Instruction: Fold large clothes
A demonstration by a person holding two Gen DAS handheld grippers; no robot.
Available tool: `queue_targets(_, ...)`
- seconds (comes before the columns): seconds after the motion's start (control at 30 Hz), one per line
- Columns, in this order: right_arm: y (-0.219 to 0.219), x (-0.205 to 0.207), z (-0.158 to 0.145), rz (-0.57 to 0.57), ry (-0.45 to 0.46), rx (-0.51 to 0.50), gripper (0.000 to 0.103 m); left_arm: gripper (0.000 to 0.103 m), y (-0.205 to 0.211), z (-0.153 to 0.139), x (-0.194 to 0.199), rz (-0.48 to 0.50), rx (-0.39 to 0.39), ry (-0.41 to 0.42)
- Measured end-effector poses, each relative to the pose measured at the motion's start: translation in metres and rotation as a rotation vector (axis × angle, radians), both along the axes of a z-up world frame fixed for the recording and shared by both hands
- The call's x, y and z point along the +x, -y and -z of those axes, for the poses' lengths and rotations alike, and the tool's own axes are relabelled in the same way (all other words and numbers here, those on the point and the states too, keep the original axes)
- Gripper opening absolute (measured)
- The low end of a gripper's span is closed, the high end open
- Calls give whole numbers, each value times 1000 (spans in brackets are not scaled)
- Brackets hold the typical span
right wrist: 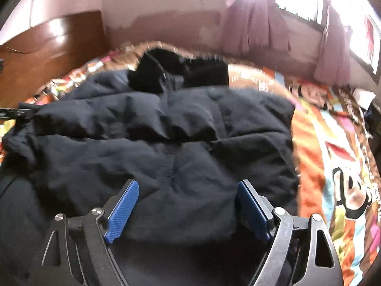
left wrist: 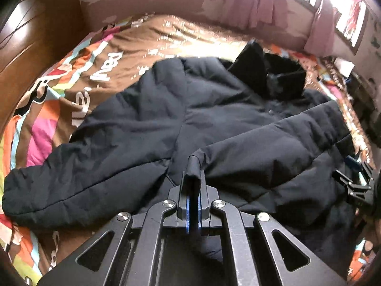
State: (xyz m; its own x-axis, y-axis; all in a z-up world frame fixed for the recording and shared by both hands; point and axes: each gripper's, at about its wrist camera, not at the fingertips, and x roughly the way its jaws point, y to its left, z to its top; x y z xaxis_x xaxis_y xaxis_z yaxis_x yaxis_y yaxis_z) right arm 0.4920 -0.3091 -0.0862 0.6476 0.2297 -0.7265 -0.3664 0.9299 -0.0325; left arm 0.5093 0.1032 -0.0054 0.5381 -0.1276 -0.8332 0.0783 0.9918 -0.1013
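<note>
One large dark padded jacket [left wrist: 147,109] fills the middle of both views, spread over a bed whose bedspread [left wrist: 42,124] is brown with bright orange, pink and turquoise patches and white lettering. In the left wrist view the bedspread shows along the left side and the top of the frame; in the right wrist view it runs down the right side. A wooden headboard [left wrist: 40,28] stands at upper left in both views, and mauve curtains [right wrist: 259,21] hang beside bright windows at upper right.

The jacket's black collar [right wrist: 166,69] lies at upper centre of the right wrist view, bunched and partly blurred. One sleeve [left wrist: 54,186] reaches toward the lower left of the left wrist view.

At lower centre of that view, the left gripper [left wrist: 193,183] has its jaws pressed together, pinching a narrow upright fold of the jacket's fabric. The right gripper [right wrist: 188,188], at the bottom of its own view, stands spread wide, blue pads [right wrist: 122,209] apart; jacket cloth lies between them, but neither pad presses on it. The same gripper shows at the right edge of the left wrist view, beside the jacket.
</note>
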Motion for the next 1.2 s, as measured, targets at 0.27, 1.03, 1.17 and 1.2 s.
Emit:
queue_targets(0.27,-13,11,40,-19,-16,-142,89,4,2,27,9,-17,34,-30)
queue_targets(1.03,-24,-13,39,10,126,-190,94,73,-204,16,-105,-651,-483,155)
queue_targets(1.17,-34,-29,18,-25,154,-109,94,73,-248,33,-112,-757,-529,123)
queue_targets(1.2,-43,-33,8,-48,166,-77,94,73,-257,37,-112,-792,-545,118)
